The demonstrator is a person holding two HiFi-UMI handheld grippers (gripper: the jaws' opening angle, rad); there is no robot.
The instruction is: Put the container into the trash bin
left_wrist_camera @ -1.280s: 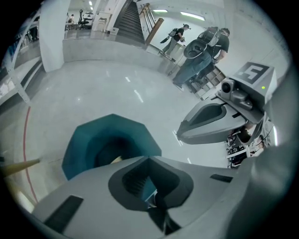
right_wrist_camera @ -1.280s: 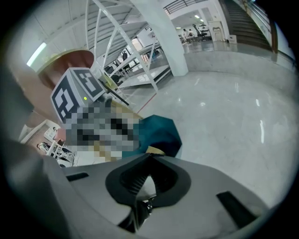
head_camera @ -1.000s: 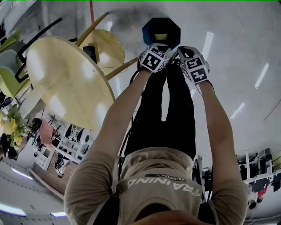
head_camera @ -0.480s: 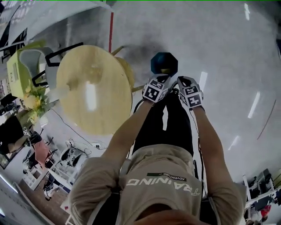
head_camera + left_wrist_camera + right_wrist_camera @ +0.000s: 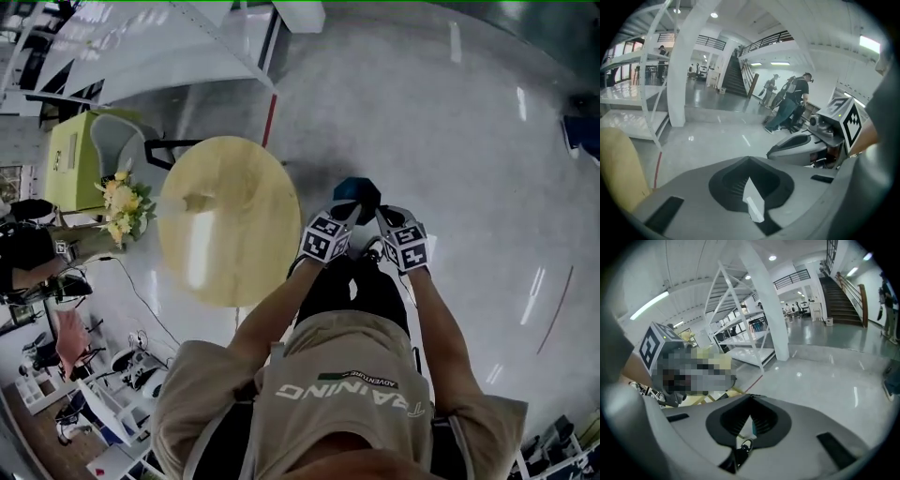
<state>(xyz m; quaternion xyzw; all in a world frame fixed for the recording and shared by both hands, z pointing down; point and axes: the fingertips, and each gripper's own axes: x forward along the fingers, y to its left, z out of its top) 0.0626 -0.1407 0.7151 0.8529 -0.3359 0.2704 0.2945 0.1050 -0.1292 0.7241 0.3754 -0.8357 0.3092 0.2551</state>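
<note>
In the head view the dark blue trash bin (image 5: 356,193) stands on the grey floor just beyond my two grippers; its inside is hidden from here, and I see no container. My left gripper (image 5: 343,217) and right gripper (image 5: 384,221) are held side by side over the bin's near edge. In the left gripper view the left gripper (image 5: 750,165) has its grey jaws closed together with nothing between them. The right gripper (image 5: 751,403) looks the same, and through its gap a shoe (image 5: 743,447) and a sliver of teal show.
A round yellow table (image 5: 230,234) stands left of the bin, with flowers (image 5: 122,202) and a green chair (image 5: 89,155) beyond it. People (image 5: 790,101) stand far off near stairs (image 5: 736,77). White shelving (image 5: 740,333) lines one side.
The head view has swung and pulled back: bin, table and grippers look smaller and sit lower in the picture. A yellowish thing seen inside the bin before is out of sight. Both grippers stay together.
</note>
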